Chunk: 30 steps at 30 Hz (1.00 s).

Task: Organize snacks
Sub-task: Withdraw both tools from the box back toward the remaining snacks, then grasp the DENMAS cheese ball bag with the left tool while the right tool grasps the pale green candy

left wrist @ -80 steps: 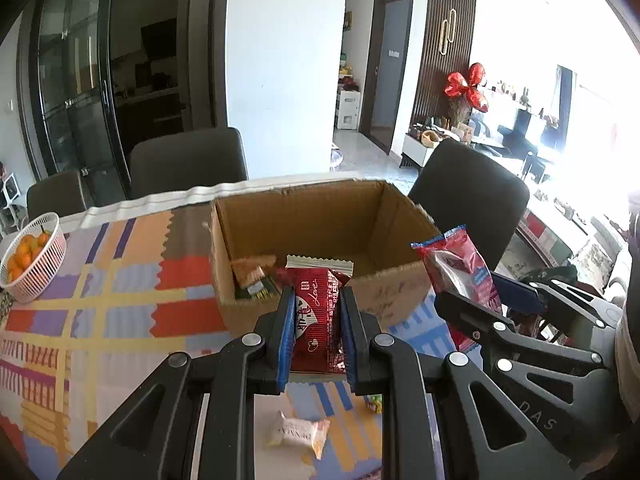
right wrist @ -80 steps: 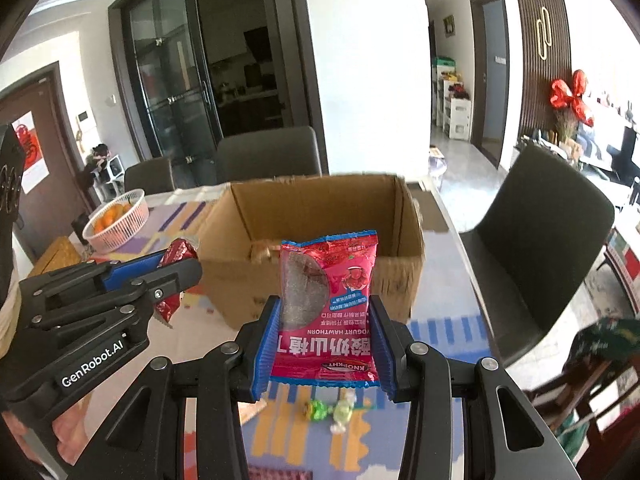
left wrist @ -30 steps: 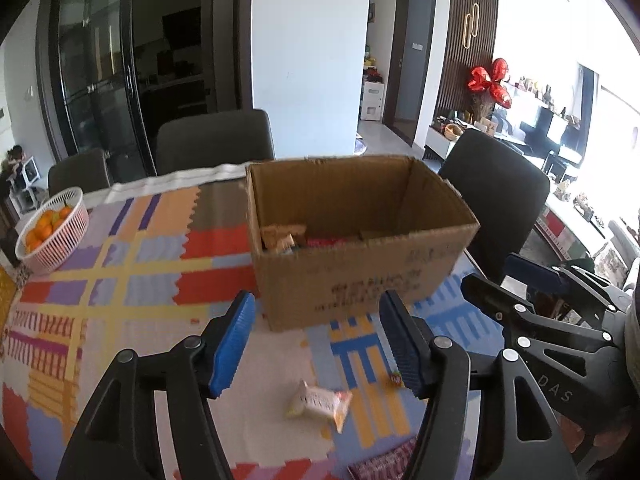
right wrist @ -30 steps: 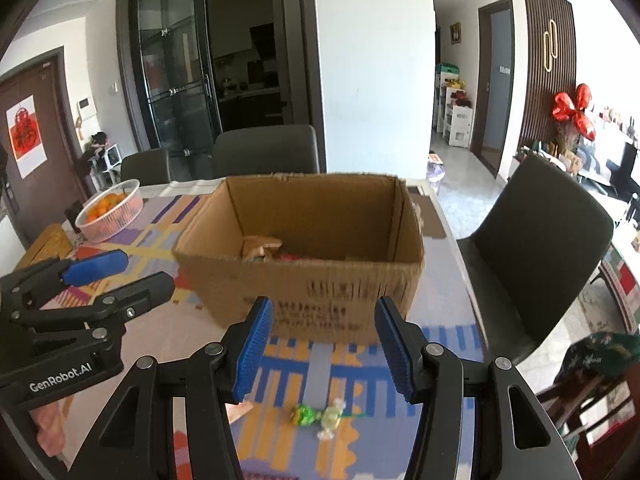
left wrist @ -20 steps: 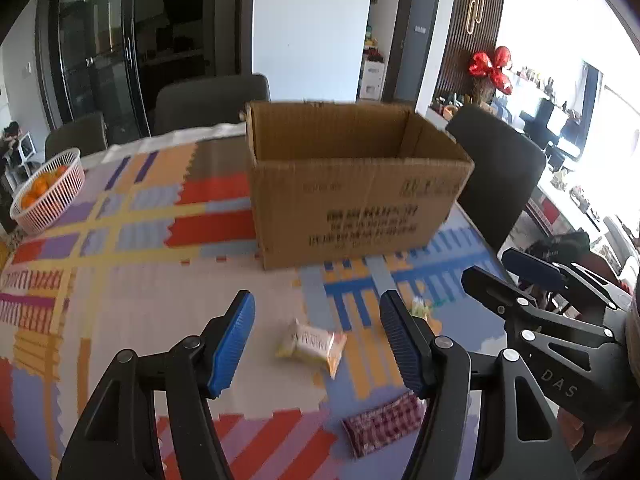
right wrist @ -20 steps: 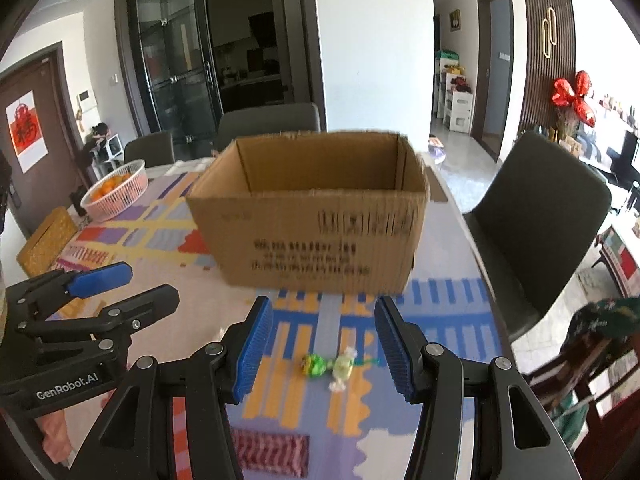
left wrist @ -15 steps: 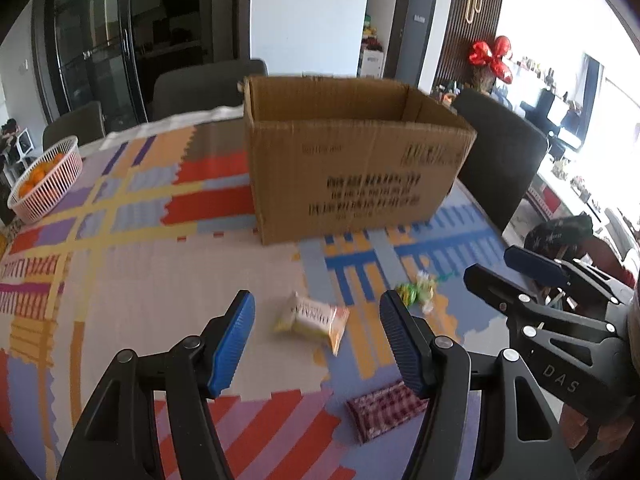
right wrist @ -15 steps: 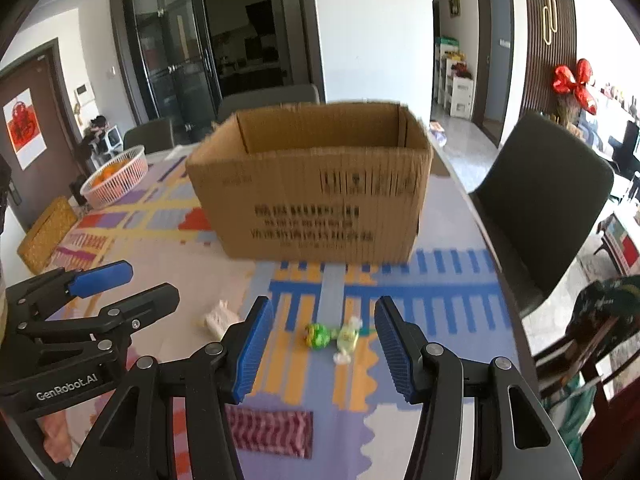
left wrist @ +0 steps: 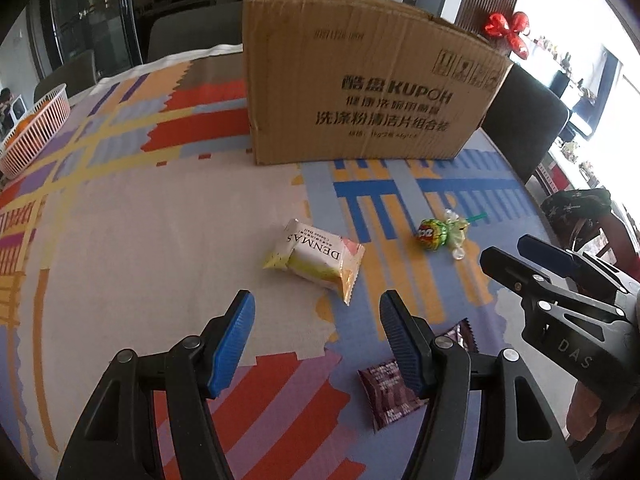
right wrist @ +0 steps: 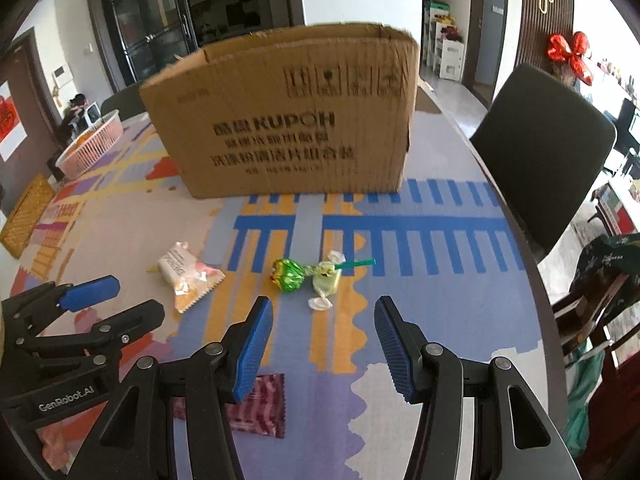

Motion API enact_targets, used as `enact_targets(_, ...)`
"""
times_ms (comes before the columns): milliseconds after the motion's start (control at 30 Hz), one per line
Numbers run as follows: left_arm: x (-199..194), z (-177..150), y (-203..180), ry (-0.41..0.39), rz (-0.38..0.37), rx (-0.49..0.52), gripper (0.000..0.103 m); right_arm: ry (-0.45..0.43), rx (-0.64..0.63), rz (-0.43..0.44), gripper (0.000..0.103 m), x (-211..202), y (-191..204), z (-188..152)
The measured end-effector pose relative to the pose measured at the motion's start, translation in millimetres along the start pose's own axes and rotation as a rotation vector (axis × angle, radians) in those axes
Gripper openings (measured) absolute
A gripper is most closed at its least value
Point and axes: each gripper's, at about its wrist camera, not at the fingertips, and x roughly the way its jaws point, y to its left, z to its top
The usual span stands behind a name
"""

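Observation:
A brown cardboard box (left wrist: 360,92) (right wrist: 288,120) stands on the patterned tablecloth, its inside hidden from this low angle. In front of it lie a white and yellow snack packet (left wrist: 316,258) (right wrist: 188,276), a green-wrapped lollipop (left wrist: 440,232) (right wrist: 292,274) beside a pale candy (right wrist: 326,278), and a dark maroon packet (left wrist: 390,384) (right wrist: 256,404). My left gripper (left wrist: 316,340) is open just short of the white packet, with nothing between its fingers. My right gripper (right wrist: 322,344) is open just short of the lollipop and candy, also empty.
A white basket of oranges (left wrist: 36,128) (right wrist: 92,144) sits at the far left of the table. Dark chairs (right wrist: 548,152) stand at the right edge and behind the box. The table's right edge (right wrist: 532,280) curves close to my right gripper.
Both grippers held snack packets over the box, then came away open and empty. Since then both have sunk and tilted down toward the loose snacks on the cloth.

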Motion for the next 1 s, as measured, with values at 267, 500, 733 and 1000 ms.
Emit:
enact_targets(267,20,5,3,0.020,-0.014,-0.017,0.064,0.048,0.027,-0.007,0.054,25,-8,1)
enact_targets(500,34,14,5,0.033,-0.014,-0.022,0.064,0.060,0.031,-0.013,0.051,39,-11,6)
enact_targets(733,45,23,6,0.040,-0.024,-0.029,0.064,0.068,0.027,-0.013,0.048,50,-11,12)
enact_targets(1000,51,33,7,0.040,-0.038,-0.041,0.062,0.079,0.026,-0.015,0.044,61,-12,17)
